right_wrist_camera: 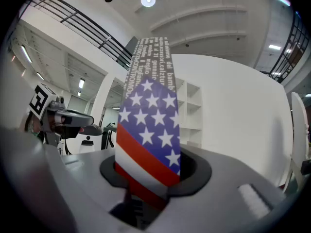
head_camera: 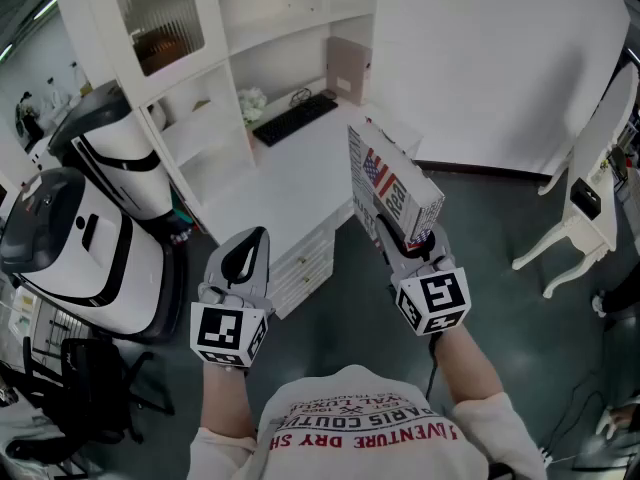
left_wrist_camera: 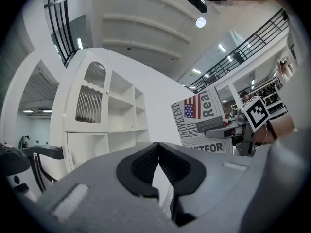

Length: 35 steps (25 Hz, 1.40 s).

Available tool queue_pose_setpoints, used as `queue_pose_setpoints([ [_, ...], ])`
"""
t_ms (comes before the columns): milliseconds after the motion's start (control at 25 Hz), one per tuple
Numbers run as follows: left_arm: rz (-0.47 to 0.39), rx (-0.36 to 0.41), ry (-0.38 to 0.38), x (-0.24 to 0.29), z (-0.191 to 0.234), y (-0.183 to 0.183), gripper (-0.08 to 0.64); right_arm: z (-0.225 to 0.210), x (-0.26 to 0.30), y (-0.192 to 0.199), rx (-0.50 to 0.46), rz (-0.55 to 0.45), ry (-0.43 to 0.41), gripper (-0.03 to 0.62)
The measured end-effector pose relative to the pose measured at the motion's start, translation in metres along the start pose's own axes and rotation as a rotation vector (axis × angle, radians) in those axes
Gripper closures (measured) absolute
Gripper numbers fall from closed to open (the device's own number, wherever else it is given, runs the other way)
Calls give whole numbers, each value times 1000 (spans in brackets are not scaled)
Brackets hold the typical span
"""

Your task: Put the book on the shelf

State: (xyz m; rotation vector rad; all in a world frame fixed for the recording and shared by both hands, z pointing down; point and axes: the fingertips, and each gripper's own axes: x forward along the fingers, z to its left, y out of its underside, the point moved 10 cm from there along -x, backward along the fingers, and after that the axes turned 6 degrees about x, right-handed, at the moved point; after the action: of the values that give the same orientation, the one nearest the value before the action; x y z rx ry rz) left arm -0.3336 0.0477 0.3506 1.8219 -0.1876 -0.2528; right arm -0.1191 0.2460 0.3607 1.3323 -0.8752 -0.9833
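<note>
The book (head_camera: 392,186), with a flag and newsprint on its cover, is held upright in the air by my right gripper (head_camera: 405,236), which is shut on its lower edge. In the right gripper view its flag-printed spine (right_wrist_camera: 148,125) stands straight up between the jaws. My left gripper (head_camera: 243,258) hangs to the left, shut and empty; its pads (left_wrist_camera: 158,166) meet with nothing between them. From the left gripper view the book (left_wrist_camera: 204,123) shows to the right with the other gripper on it. The white shelf unit (head_camera: 230,58) stands ahead, above a white desk (head_camera: 290,183).
A black keyboard (head_camera: 295,118) and a pinkish box (head_camera: 348,68) lie on the desk. White and black machines (head_camera: 75,238) stand at the left, a black office chair (head_camera: 85,388) below them. A white side table (head_camera: 585,218) stands at the right on the dark floor.
</note>
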Motion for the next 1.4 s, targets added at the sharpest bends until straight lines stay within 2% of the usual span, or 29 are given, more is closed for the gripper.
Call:
queue_pose_setpoints([
  [560, 9, -23, -3, 15, 6, 16, 555, -7, 16, 14, 11, 18, 23, 434],
  [880, 45, -36, -18, 37, 10, 32, 555, -28, 45, 28, 50, 50, 17, 433],
  [1080, 62, -32, -90, 70, 13, 36, 555, -61, 84, 33, 59, 41, -44, 434],
  [1240, 80, -17, -160, 111, 9, 34, 555, -102, 128, 36, 80, 49, -126, 434],
  [1400, 105, -2, -239, 156, -2, 31, 555, -150, 172, 39, 60, 52, -189, 434],
])
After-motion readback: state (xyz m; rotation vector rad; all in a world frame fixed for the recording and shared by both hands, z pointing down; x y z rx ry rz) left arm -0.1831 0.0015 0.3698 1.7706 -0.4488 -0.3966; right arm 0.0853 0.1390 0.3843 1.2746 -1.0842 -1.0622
